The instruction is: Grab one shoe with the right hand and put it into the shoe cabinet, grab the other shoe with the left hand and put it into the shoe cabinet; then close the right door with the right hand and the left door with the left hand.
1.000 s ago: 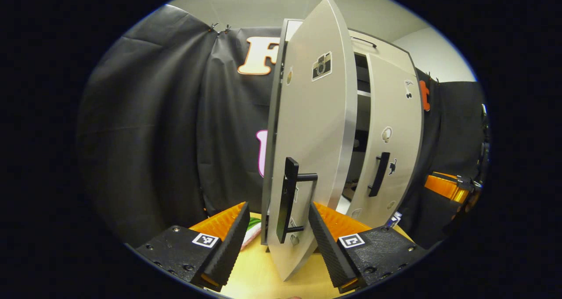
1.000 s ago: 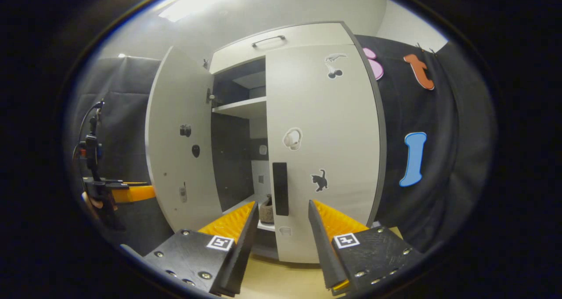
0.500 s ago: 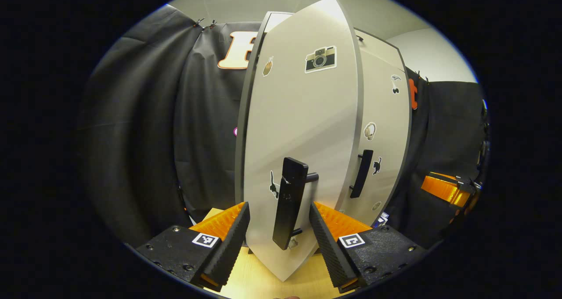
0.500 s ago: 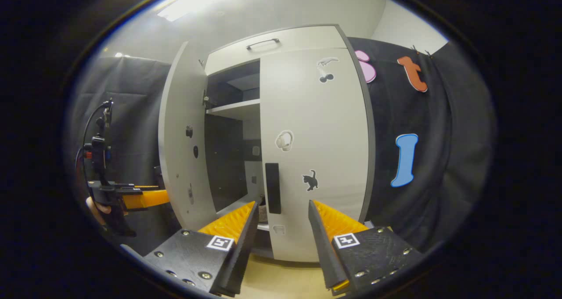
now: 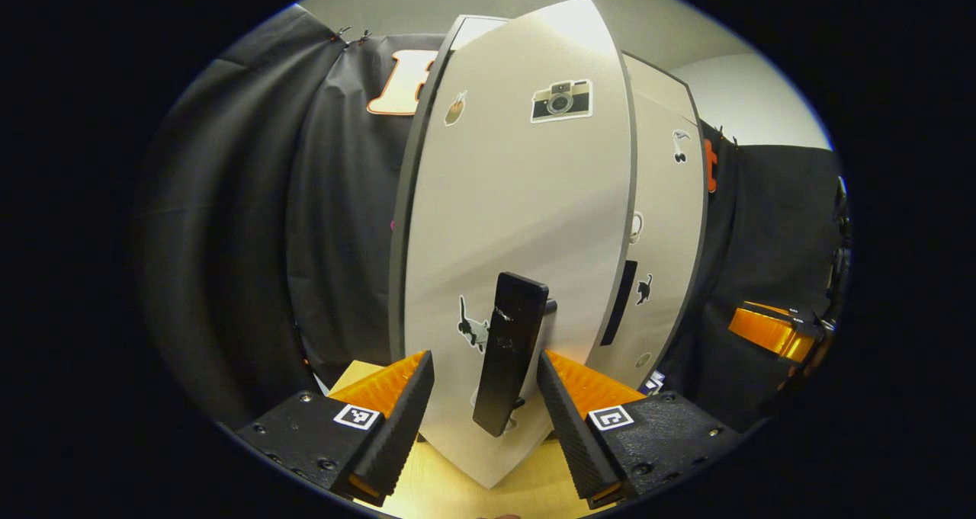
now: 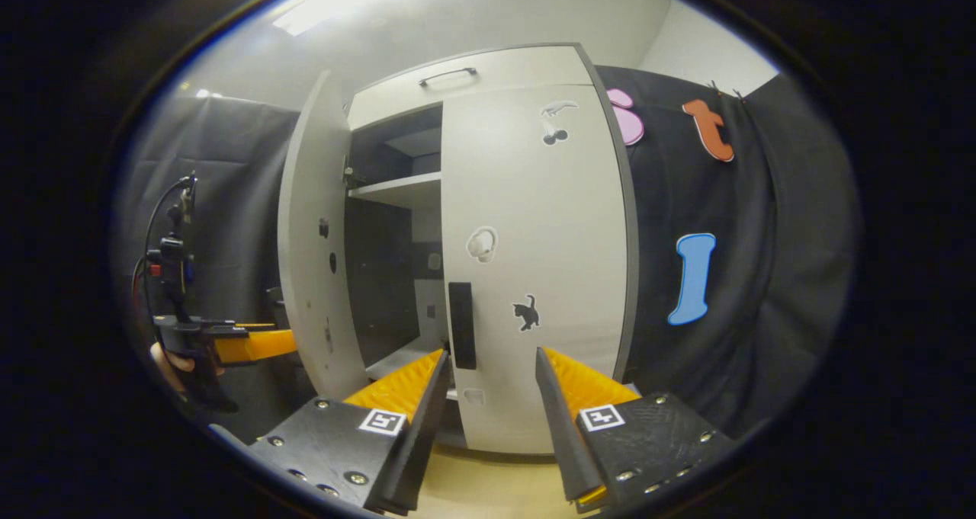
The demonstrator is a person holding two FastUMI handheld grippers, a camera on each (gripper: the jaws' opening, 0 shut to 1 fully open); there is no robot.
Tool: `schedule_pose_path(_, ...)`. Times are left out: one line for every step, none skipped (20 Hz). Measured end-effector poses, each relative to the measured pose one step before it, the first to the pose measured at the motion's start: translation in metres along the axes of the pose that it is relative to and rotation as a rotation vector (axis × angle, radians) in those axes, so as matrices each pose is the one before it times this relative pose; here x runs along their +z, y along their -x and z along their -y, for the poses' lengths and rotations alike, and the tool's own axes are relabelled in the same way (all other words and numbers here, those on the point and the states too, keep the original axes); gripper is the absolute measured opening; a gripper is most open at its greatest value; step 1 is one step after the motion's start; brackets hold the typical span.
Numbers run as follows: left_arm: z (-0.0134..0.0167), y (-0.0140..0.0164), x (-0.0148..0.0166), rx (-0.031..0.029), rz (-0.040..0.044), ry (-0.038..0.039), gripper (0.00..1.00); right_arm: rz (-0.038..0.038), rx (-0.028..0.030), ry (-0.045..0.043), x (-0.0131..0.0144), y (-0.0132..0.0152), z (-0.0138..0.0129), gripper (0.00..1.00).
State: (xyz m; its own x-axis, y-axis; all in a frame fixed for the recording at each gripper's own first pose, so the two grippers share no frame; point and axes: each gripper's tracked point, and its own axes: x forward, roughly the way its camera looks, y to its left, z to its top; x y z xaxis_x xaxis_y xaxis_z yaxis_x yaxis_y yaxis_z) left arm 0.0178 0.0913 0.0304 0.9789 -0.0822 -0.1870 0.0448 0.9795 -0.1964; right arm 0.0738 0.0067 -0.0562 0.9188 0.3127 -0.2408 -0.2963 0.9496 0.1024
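In the left gripper view the cabinet's left door [image 5: 518,199], with a camera sticker, stands close in front of me and partly ajar. Its black bar handle [image 5: 509,351] sits between the fingers of my open left gripper [image 5: 485,359], near the right finger. Past it is the right door [image 5: 665,229]. In the right gripper view the right door [image 6: 541,260] lies flush against the cabinet, its handle [image 6: 461,325] just above my open right gripper [image 6: 491,354]. The left door [image 6: 309,252] hangs ajar, showing a dark inside with a shelf [image 6: 396,190]. The left gripper [image 6: 244,345] is behind that door.
The cabinet stands on a light wooden surface [image 5: 450,488]. Black cloth walls [image 5: 252,222] close in both sides. A top drawer with a handle [image 6: 446,75] sits over the doors. A hand [image 6: 169,363] holds the left gripper. The other gripper [image 5: 770,330] shows at the far right.
The left door has swung further towards the cabinet, with its handle staying between my left fingers, and the gap has narrowed. The right gripper has drifted slightly; the right door stays flush.
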Motion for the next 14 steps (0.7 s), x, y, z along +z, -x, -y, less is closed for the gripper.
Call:
schedule_pose_path(0.00366,-0.00182,-0.00163,-0.00913,-0.0043,0.00285,0.84,-0.00075,-0.00252,0.00305,-0.00024,0.001,0.00107,0.64)
schedule_pose_path(0.00135,-0.0016,-0.00108,-0.00628,-0.00362,0.00009,0.84,-0.00031,-0.00269,0.00238,-0.0003,-0.00057,0.00111,0.64)
schedule_pose_path(0.00059,-0.00115,-0.00165,-0.00513,-0.00554,-0.00377,0.84,-0.00004,-0.00407,0.00115,0.0001,0.00002,0.0014,0.64)
schedule_pose_path(0.00126,-0.00103,-0.00075,-0.00557,-0.00404,-0.00622,0.84,-0.00003,-0.00393,0.00088,-0.00003,0.0012,0.00199,0.64)
schedule_pose_path(0.0038,-0.00262,-0.00169,-0.01103,-0.00335,-0.00279,0.84,0.0017,-0.0054,0.00008,0.00116,0.00119,0.00243,0.64)
schedule_pose_path(0.0056,-0.00193,-0.00116,-0.01237,-0.00508,0.00366,0.85,0.00089,-0.0042,-0.00127,0.00031,0.00102,0.00223,0.64)
schedule_pose_path(0.00627,-0.00389,-0.00002,-0.01004,-0.00136,-0.0017,0.87,0.00135,-0.00569,-0.00247,-0.00022,-0.00022,0.0026,0.64)
schedule_pose_path(0.00375,-0.00148,0.00003,-0.0036,0.0031,-0.00583,0.89,0.00157,-0.00501,-0.00291,0.00066,0.00051,0.00172,0.64)
schedule_pose_path(0.00079,-0.00061,0.00065,-0.00104,-0.00298,-0.00624,0.87,0.00131,-0.00407,-0.00378,0.00027,0.00057,0.00201,0.64)
schedule_pose_path(0.00118,0.00077,0.00142,-0.00172,0.00004,-0.0031,0.88,0.00121,-0.00261,-0.00322,-0.00011,0.00072,0.00142,0.64)
schedule_pose_path(0.00056,-0.00153,0.00095,-0.00402,-0.00043,0.00072,0.88,0.00112,-0.00389,-0.00195,0.00074,0.00061,0.00195,0.64)
schedule_pose_path(0.00084,-0.00005,0.00068,-0.00289,0.00098,0.00191,0.88,0.00018,-0.00331,-0.00186,-0.00024,0.00054,0.00137,0.64)
schedule_pose_path(0.00134,-0.00123,0.00089,-0.00283,0.00107,0.0017,0.88,-0.00086,-0.00186,-0.00279,-0.00033,0.00022,0.00101,0.64)
schedule_pose_path(0.00103,0.00023,0.00157,-0.00135,0.00091,0.00062,0.88,-0.0007,-0.00067,-0.00388,-0.00099,0.00033,0.00034,0.64)
